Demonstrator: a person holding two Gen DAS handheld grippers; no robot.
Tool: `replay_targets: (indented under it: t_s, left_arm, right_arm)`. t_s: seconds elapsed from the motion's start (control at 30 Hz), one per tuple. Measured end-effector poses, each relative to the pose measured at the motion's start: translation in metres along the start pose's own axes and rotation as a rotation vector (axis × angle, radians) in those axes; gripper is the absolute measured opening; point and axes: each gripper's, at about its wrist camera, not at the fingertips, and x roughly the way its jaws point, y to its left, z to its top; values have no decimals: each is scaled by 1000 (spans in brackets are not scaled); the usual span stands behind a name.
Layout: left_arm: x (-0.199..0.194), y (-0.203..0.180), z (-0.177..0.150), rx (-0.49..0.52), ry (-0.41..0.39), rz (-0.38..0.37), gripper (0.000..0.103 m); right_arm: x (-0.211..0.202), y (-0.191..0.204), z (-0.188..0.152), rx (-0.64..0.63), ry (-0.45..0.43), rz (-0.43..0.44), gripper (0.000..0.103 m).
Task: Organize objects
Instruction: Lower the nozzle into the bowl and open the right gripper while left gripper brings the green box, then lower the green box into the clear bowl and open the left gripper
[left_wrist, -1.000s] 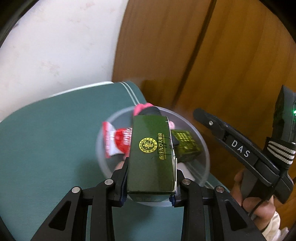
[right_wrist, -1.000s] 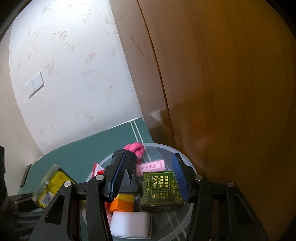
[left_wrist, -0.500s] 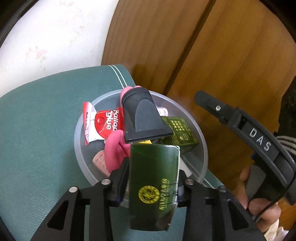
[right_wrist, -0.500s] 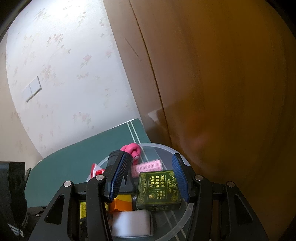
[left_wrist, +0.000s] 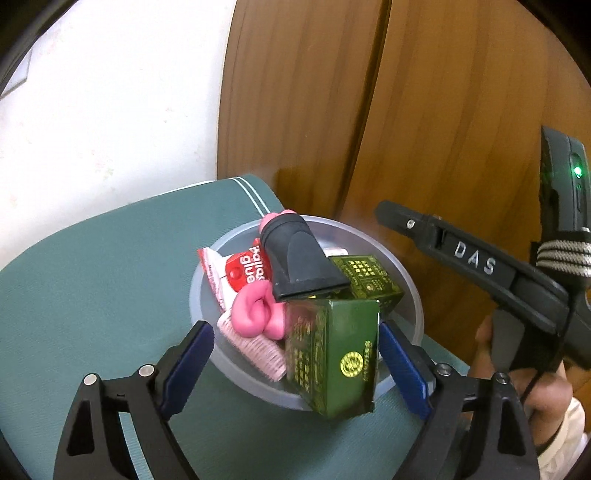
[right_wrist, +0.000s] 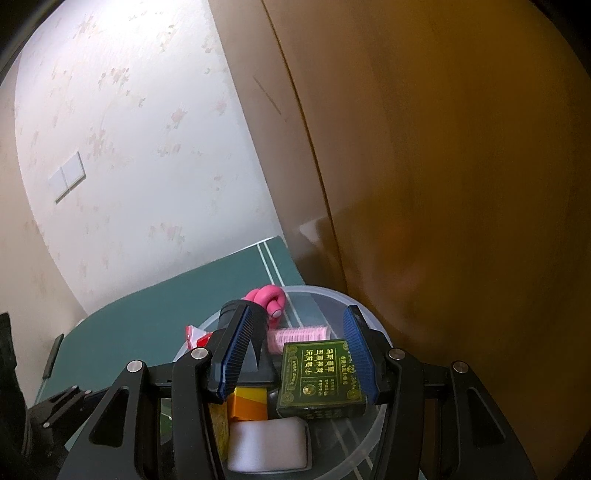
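A clear plastic bowl (left_wrist: 207, 269) stands on the green mat (left_wrist: 92, 277). It holds a black nozzle (left_wrist: 299, 258), a red glue packet (left_wrist: 240, 273), a pink clip (left_wrist: 255, 314), a pink hair roller (left_wrist: 255, 347) and a green box (left_wrist: 369, 280). My left gripper (left_wrist: 295, 369) is opening its jaws. A second green box (left_wrist: 332, 358) stands loose between them, leaning on the bowl's near rim, and neither pad touches it. My right gripper (right_wrist: 297, 354) hovers partly open over the bowl (right_wrist: 373, 321). The green box (right_wrist: 321, 380) below it is not clamped.
A wooden door (left_wrist: 406, 110) rises right behind the bowl, beside a white papered wall (right_wrist: 129, 147). The right gripper's black handle (left_wrist: 472, 258) and the hand (left_wrist: 491, 350) on it crowd the bowl's right side. A white foam block (right_wrist: 266, 446) and an orange box (right_wrist: 247, 402) also lie in the bowl.
The left jaws spread wide and let go of the green box, which tipped over and now leans at the bowl's near rim. The right gripper stayed where it was.
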Motion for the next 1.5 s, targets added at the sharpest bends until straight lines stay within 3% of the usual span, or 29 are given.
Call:
replay_targets:
  t_s: [0.2, 0.57, 0.73, 0.93, 1.17, 1.5]
  left_arm:
    - [-12, 5, -6, -19, -15, 23, 93]
    - [-3, 23, -11, -45, -16, 158, 93]
    - [0, 23, -12, -72, -26, 135, 94]
    - [-5, 25, -8, -80, -63, 235, 97]
    - [6, 47, -2, -131, -49, 351, 97]
    - [40, 34, -10, -35, 7, 409, 97]
  right_arm:
    - [-1, 0, 0, 6, -4, 2, 53]
    - [-2, -1, 1, 13, -13, 1, 53]
    - [-3, 0, 1, 12, -17, 1, 53]
    - [-4, -1, 3, 20, -22, 3, 53]
    - [-4, 0, 3, 20, -27, 5, 53]
    - [-4, 0, 3, 18, -27, 2, 53]
